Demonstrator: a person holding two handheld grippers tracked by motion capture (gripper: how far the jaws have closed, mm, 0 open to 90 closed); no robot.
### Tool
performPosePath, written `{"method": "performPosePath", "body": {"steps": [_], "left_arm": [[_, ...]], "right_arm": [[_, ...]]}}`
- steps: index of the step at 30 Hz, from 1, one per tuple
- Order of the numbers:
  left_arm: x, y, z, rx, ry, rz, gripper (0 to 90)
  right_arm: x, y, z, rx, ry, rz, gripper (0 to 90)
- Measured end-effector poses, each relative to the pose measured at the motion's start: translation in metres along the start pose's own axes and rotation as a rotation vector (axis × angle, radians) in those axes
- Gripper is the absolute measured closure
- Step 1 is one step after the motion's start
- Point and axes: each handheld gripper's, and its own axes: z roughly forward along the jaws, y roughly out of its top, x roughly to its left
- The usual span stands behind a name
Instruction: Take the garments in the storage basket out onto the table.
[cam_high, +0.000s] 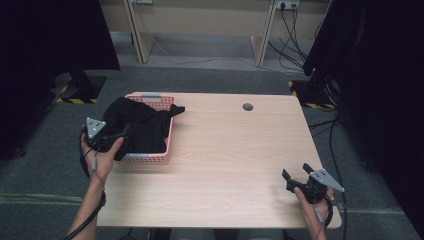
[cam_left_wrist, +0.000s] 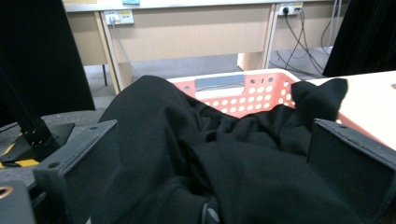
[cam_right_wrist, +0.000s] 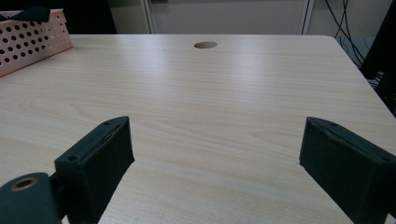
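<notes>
Black cloth (cam_high: 140, 127) heaped in the pink basket (cam_high: 150, 157) at the table's (cam_high: 225, 150) far left, spilling over the rim on the left side and one corner draped over the right far edge. Left gripper (cam_high: 117, 137) at the basket's near left corner, reaching in from the left; in the left gripper view its jaws stand wide apart with cloth (cam_left_wrist: 224, 168) bunched between them, fabric lying against the left jaw, not clamped. Basket wall (cam_left_wrist: 243, 95) shows beyond the cloth. Right gripper (cam_high: 296, 177) near the table's near right corner, well apart from basket and cloth; jaws spread wide over bare wood. Cable hole (cam_high: 247, 106) far centre.
</notes>
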Motion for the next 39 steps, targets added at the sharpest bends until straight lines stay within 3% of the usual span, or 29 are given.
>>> {"method": "performPosePath", "body": {"steps": [9, 16, 20, 39], "left_arm": [[0.008, 0.003, 0.015, 0.041, 0.017, -0.003, 3.1], [0.012, 0.007, 0.026, 0.108, 0.031, 0.005, 3.8], [0.015, 0.009, 0.027, 0.109, 0.032, -0.022, 4.5], [0.014, 0.03, 0.039, 0.146, 0.038, 0.011, 5.3]], "right_arm": [[0.001, 0.0, 0.0, 0.0, 0.0, -0.005, 9.8], [0.001, 0.0, 0.0, 0.0, 0.0, -0.008, 9.8], [0.001, 0.0, 0.0, 0.001, 0.001, -0.005, 9.8], [0.002, 0.0, 0.001, 0.001, 0.004, -0.006, 9.8]]}}
